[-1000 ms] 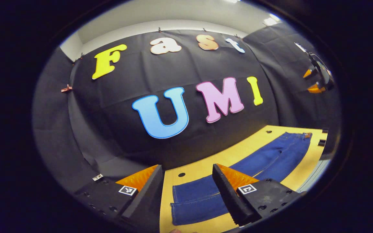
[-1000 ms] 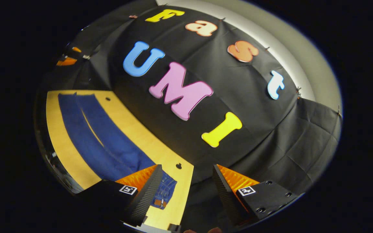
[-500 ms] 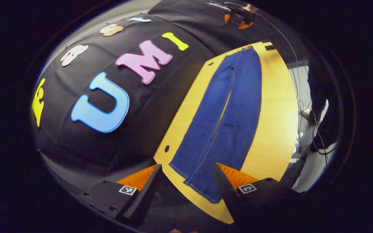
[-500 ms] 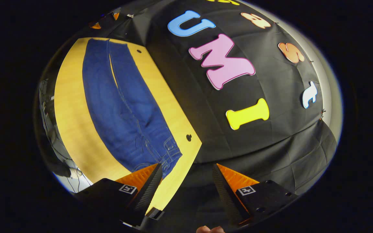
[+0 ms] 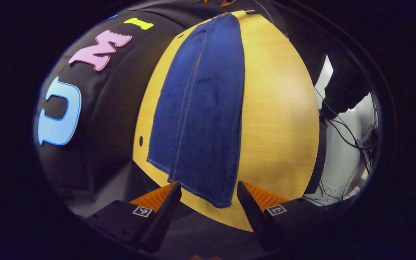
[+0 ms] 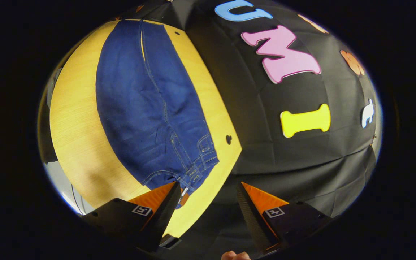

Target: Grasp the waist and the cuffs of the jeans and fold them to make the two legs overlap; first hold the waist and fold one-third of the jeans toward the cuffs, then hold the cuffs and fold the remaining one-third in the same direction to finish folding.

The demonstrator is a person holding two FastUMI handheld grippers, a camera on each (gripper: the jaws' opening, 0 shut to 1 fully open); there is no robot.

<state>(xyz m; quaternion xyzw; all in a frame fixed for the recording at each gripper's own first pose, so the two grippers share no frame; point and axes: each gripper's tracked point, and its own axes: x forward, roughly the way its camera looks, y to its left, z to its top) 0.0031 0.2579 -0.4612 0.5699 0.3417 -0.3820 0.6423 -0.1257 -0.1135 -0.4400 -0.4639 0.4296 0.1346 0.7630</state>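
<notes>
Change since earlier frames: I have tipped both cameras downward over the last second; the wall cloth has slid up and away, and the jeans now run the length of both views instead of sitting at the edge.
Left gripper (image 5: 209, 196): jaws wide apart, nothing between them; I hold it above the cuff end, clear of the fabric.
Cuffs (image 5: 197, 180): nearest the left gripper, hems lying flat, one leg reaching slightly closer to the table edge than the other.
Jeans (image 5: 202, 104): spread flat and lengthwise on the table (image 5: 276, 115), the two legs side by side and touching along the inner seam, not yet overlapped.
Floor side: loose cables (image 5: 352, 139) beyond the table's far edge in the left gripper view.
Waist (image 6: 193, 166): at the right gripper's end, belt loops and pocket stitching facing up, close to the table corner.
Right gripper (image 6: 209, 196): jaws wide apart, holding nothing; one finger overlaps the waistband in the view; contact I cannot tell.
</notes>
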